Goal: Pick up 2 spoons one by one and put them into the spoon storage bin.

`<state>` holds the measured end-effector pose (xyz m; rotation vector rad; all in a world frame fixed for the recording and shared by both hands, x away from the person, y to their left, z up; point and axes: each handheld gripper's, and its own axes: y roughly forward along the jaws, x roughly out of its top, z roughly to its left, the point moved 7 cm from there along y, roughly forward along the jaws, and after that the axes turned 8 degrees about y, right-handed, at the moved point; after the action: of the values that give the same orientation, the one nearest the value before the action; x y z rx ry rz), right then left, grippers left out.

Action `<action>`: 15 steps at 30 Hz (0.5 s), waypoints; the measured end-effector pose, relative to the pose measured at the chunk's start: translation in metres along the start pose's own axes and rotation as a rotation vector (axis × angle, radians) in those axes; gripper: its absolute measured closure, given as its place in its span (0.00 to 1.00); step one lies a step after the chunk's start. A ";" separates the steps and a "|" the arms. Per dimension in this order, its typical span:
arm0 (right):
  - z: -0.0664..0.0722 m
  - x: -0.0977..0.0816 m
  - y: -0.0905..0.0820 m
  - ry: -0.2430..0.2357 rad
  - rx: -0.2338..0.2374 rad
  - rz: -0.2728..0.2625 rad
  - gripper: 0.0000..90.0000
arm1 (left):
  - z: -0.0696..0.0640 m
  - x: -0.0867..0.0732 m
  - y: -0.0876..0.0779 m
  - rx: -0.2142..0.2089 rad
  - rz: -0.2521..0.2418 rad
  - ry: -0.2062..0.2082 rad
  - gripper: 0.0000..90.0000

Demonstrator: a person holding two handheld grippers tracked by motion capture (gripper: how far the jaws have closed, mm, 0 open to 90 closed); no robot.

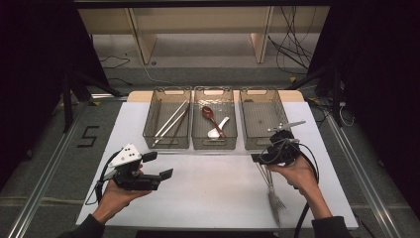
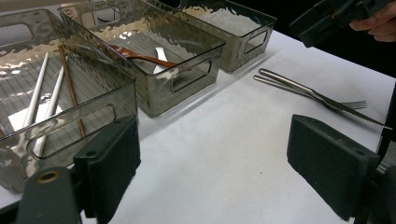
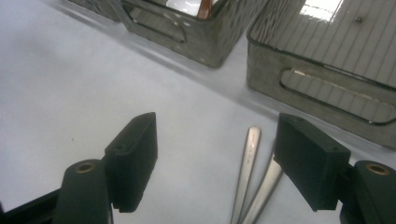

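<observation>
A: Where do the two tools sit, and how are their jaws?

B: The left tool point(image 1: 157, 165) hovers over the near-left part of the white worktop point(image 1: 213, 193), jaws spread wide, nothing between them. The right tool point(image 1: 261, 157) is over the near-right part, just in front of the right bin point(image 1: 261, 124); in the right gripper view its jaws are also parted and released, with two metal handle ends lying on the worktop between and below them, untouched.

A: What are those handles?

B: A fork point(image 2: 327, 100) and a knife point(image 2: 322, 96), lying together. In the high view the right hand point(image 1: 297, 173) and tool cover their far ends, and the near ends blur. The left gripper view shows the tines and serrated blade clearly.

A: And the bins?

B: Three smoky translucent bins in a row. The left bin point(image 1: 167, 124) holds two white chopsticks point(image 1: 171, 119) and a thin brown pair, hard to separate. The middle bin point(image 1: 214, 124) has a reddish-brown spoon point(image 1: 212, 116) and a white spoon point(image 1: 218, 130), half hidden by the wall in the left gripper view. The right bin's rippled wall makes its contents hard to read; I can only make out a small dark speck on its floor.
</observation>
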<state>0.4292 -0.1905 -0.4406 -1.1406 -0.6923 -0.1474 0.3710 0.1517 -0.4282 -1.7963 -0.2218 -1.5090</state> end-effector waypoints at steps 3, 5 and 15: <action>-0.001 -0.005 0.000 0.005 0.000 0.013 0.34 | 0.000 0.000 0.000 0.000 0.002 0.000 0.18; -0.003 -0.009 0.001 0.009 -0.005 0.022 0.34 | 0.000 0.000 0.000 0.001 0.002 0.000 0.18; -0.009 -0.023 0.005 0.029 -0.002 0.059 0.32 | 0.001 0.000 0.001 0.002 0.002 -0.003 0.18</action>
<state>0.4175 -0.2016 -0.4602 -1.1573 -0.6320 -0.1147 0.3726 0.1519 -0.4287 -1.7966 -0.2227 -1.5041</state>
